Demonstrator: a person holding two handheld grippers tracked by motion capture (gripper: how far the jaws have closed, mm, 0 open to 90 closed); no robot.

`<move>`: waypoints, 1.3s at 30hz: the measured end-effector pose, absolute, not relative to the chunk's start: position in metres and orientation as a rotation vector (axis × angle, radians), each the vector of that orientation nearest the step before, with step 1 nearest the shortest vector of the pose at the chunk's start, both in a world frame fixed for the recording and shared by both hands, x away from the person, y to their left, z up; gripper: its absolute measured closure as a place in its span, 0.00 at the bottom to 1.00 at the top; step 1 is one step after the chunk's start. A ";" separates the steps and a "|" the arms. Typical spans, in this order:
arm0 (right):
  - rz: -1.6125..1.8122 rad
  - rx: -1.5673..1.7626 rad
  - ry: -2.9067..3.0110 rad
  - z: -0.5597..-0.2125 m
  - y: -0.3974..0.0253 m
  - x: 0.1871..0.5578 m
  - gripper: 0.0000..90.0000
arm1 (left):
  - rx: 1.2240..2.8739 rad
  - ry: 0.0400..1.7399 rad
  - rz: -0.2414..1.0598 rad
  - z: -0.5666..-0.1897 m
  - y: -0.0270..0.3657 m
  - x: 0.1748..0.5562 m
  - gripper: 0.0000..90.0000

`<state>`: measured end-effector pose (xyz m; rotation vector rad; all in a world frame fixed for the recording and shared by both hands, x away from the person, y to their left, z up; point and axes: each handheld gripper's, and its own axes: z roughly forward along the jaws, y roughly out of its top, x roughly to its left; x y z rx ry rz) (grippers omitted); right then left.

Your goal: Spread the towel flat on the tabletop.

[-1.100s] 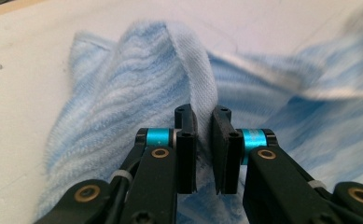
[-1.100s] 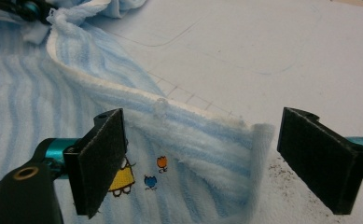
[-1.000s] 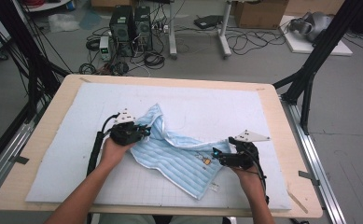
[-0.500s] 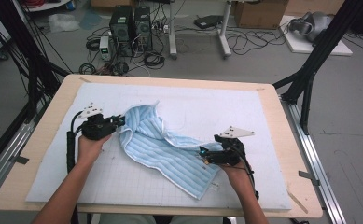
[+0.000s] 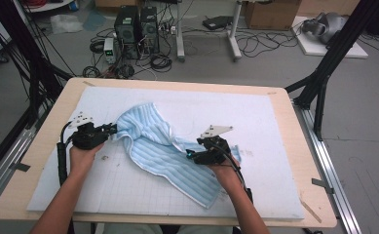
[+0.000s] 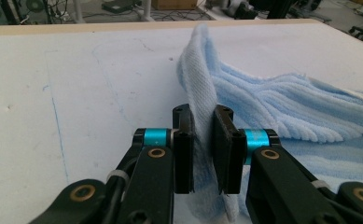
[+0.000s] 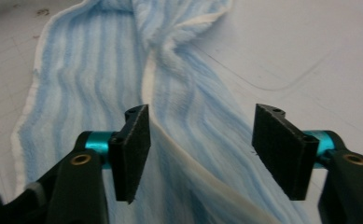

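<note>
Towel [image 5: 158, 146] now farther left, stretched.

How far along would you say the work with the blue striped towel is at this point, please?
Done: the left gripper has clamped a fold of the blue striped towel at its left end. In hand: the right gripper hovers open over the towel's middle, with a white-edged hem between its jaws, not yet pinched. Left: the towel lies twisted and bunched on the white mat, so most of the straightening seems to remain.
</note>
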<state>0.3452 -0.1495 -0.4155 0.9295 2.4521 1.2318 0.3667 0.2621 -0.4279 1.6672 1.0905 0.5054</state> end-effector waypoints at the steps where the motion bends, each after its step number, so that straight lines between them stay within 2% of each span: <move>1: 1.232 0.925 2.463 -0.416 -0.146 0.347 0.47 | 1.668 1.090 0.505 -0.428 0.262 0.367 0.88; 8: 1.186 0.876 2.533 -0.418 -0.115 0.361 0.55 | 1.669 1.088 0.507 -0.428 0.261 0.367 0.87; 10: 1.178 0.869 2.544 -0.419 -0.109 0.364 0.60 | 1.669 1.085 0.502 -0.428 0.261 0.367 0.87; 14: 1.085 0.904 2.546 -0.423 -0.107 0.368 0.84 | 1.673 1.086 0.501 -0.429 0.261 0.366 0.86; 16: 1.066 0.937 2.526 -0.423 -0.112 0.370 0.88 | 1.672 1.086 0.498 -0.429 0.261 0.365 0.86; 29: 1.025 1.113 2.399 -0.418 -0.150 0.384 0.91 | 1.708 1.076 0.504 -0.432 0.255 0.367 0.85; 39: 0.897 1.262 2.256 -0.424 -0.179 0.397 0.91 | 1.704 1.096 0.529 -0.431 0.252 0.366 0.74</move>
